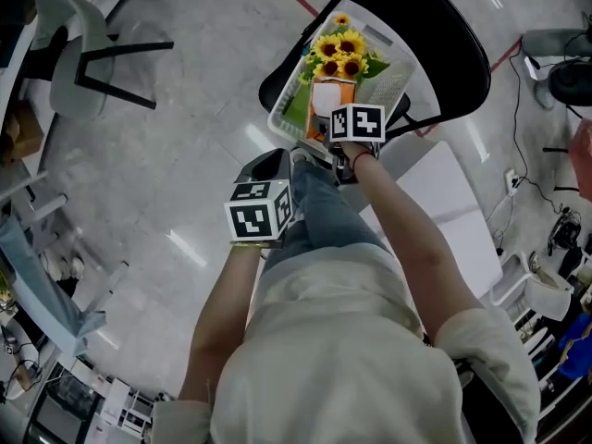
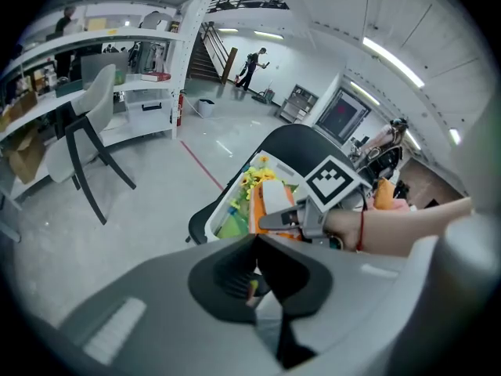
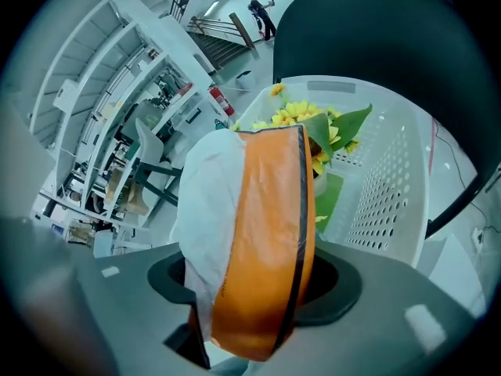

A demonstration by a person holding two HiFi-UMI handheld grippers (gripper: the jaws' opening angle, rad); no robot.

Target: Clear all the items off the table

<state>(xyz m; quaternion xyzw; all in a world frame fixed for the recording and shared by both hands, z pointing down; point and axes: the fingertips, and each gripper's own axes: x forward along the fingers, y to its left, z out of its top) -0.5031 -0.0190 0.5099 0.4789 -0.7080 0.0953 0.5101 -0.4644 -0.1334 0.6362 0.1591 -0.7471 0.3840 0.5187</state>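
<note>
Nearest to the head camera is the person's pale shirt (image 1: pixel 342 340), with both forearms reaching forward and down from it over a glossy grey floor (image 1: pixel 185 155). Ahead of both grippers stands a black chair (image 1: pixel 444 44), its curved back rising on the far side of the right gripper. Just to that gripper's right, and a little nearer the person, lies a white flat top (image 1: pixel 444 211). Well off to the left gripper's left stands a grey chair (image 1: pixel 69 54) on dark legs. On the black chair's seat, directly ahead of and below the right gripper, sits a white perforated basket (image 3: pixel 391 178). The right gripper (image 2: pixel 280 220) is clamped on an orange-and-white packet (image 3: pixel 250 233), its jaws partly apart with the packet filling the gap. The packet sticks out ahead of them over the basket's near half, and whether its far end touches anything inside cannot be made out. The left gripper (image 2: pixel 257 245) hangs to the left of the right one and nearer the person, aimed downward short of the basket, its jaws pressed together with nothing clearly held between them. Beyond the packet's tip, in the basket's far end, lies a bunch of yellow sunflowers (image 1: pixel 340 49), and beside them a flat green item (image 3: pixel 333 194) rests on the basket floor. Each gripper carries a marker cube (image 1: pixel 357 123) on top.
</note>
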